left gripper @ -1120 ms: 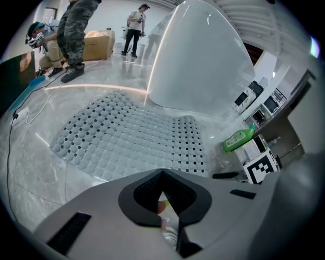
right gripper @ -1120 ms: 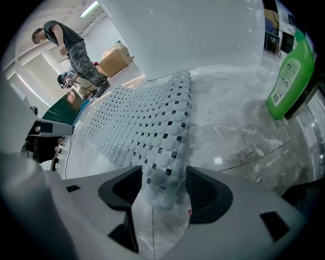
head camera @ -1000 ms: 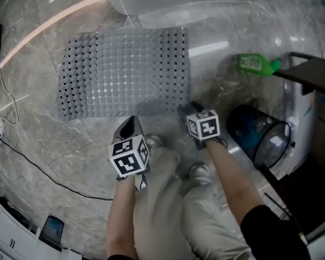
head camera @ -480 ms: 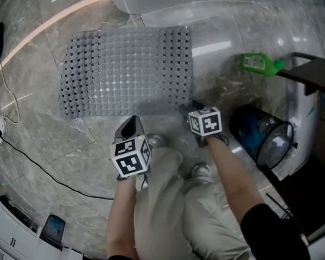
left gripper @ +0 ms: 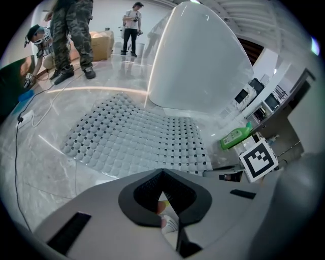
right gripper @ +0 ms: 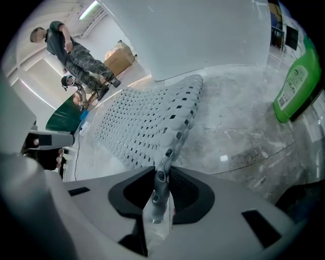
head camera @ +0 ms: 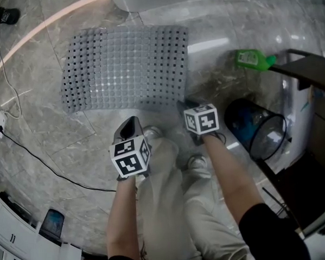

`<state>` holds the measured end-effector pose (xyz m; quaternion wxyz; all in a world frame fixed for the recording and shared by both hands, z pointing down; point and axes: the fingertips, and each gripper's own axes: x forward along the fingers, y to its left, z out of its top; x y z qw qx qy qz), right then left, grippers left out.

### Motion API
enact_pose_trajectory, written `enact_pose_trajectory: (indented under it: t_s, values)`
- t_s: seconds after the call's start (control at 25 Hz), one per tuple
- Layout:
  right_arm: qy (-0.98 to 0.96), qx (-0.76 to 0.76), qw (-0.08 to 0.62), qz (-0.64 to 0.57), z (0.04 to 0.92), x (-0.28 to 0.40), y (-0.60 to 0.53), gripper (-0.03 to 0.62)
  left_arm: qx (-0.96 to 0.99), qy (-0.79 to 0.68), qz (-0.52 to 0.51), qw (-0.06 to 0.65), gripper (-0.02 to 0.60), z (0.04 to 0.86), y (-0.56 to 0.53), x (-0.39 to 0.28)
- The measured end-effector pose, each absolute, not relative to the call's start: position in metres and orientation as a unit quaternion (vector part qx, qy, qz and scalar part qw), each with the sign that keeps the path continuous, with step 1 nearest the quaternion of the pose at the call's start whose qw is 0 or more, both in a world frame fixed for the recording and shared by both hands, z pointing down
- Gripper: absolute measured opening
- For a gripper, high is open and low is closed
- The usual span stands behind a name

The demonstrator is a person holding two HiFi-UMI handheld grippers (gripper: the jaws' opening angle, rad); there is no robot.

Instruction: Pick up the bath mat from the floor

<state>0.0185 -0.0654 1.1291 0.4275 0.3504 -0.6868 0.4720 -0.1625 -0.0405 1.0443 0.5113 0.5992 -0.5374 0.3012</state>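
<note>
**Right corner gripped; lift not begun**

Nearest us, the left hand-held gripper [left gripper: 163, 195] hangs off the mat's 6 o'clock edge, jaws pressed together and empty, placed as before. The right hand-held gripper [right gripper: 160, 190] pinches the bath mat [head camera: 126, 69] at its 5 o'clock corner, having crept slightly closer than half a second ago. The rest lies flat on the surface [head camera: 54, 143], so we judge lifting can start.
</note>
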Motion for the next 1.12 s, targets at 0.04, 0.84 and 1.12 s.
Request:
enact_pose_trajectory:
  t_s: [0.04, 0.84, 1.12]
  values:
    - [-0.686, 0.351, 0.429, 0.471, 1.124, 0.018, -0.065, 0.094, 0.599, -0.537, 0.302, 0.511, -0.006, 1.04, -0.04, -0.163]
    - [-0.691, 0.342, 0.435, 0.465, 0.993, 0.005, -0.051, 0.063, 0.595, -0.532, 0.302, 0.522, -0.006, 0.931, -0.024, -0.146]
    - [-0.688, 0.347, 0.434, 0.467, 0.937, 0.005, -0.046, 0.063, 0.599, -0.522, 0.305, 0.524, -0.006, 0.886, -0.019, -0.138]
